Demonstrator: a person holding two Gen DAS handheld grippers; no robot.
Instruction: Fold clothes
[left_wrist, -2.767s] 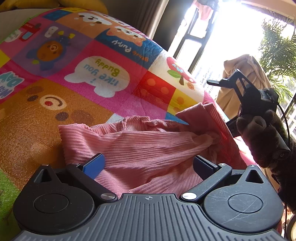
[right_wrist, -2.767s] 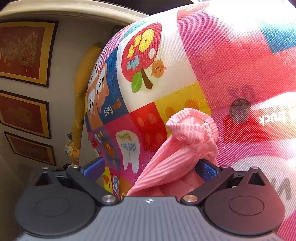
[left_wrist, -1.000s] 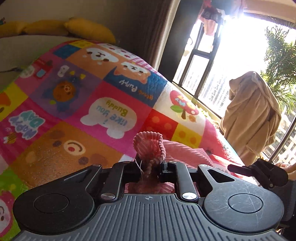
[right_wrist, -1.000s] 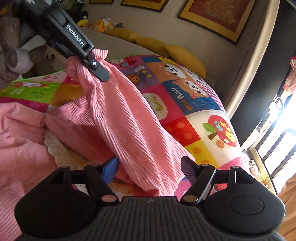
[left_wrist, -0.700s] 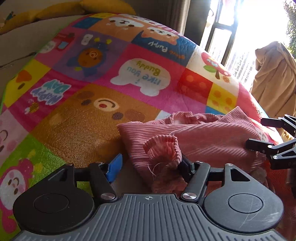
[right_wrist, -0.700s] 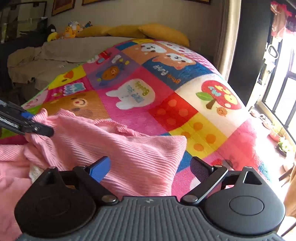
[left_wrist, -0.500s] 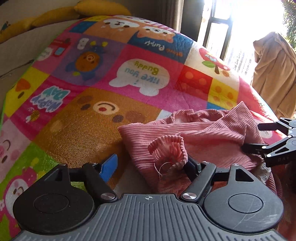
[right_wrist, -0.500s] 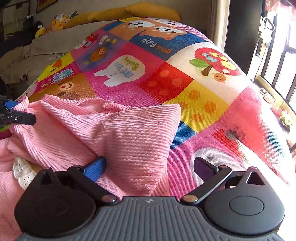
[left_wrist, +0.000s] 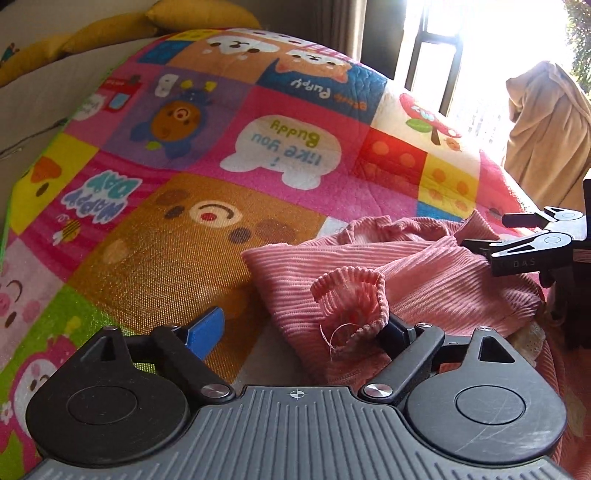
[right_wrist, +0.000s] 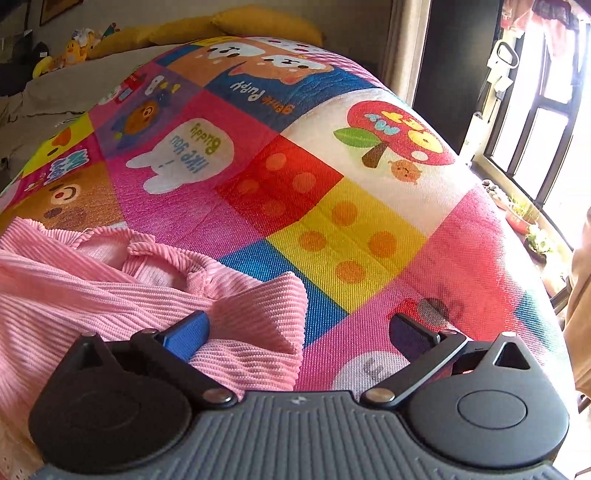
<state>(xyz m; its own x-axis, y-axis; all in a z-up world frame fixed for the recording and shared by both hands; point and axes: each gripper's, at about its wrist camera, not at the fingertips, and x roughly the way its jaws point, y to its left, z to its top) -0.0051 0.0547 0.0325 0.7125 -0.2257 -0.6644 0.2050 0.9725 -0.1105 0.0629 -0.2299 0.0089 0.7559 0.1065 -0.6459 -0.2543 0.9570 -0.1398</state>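
Note:
A pink ribbed garment (left_wrist: 424, 280) lies bunched on the patchwork quilt (left_wrist: 159, 258). In the left wrist view its sleeve cuff (left_wrist: 351, 295) stands up and leans on the right finger of my left gripper (left_wrist: 301, 332), whose jaws are opening with no pad pressing on it. In that same view my right gripper (left_wrist: 487, 230) hovers at the garment's far right edge. In the right wrist view my right gripper (right_wrist: 299, 336) is opening too. A corner of the pink garment (right_wrist: 258, 325) lies loose beside its left pad.
Yellow pillows (left_wrist: 199, 16) line the head of the bed. A tan cloth (left_wrist: 546, 129) hangs by the bright window (right_wrist: 535, 110), where the bed drops off. Plush toys (right_wrist: 74, 48) sit at the far left. White lace trim (right_wrist: 11, 458) shows under the pink fabric.
My left gripper let go of the sleeve cuff and spread wide. My right gripper released the fabric, opened fully and swung low over the garment's right corner. The garment dropped onto the quilt.

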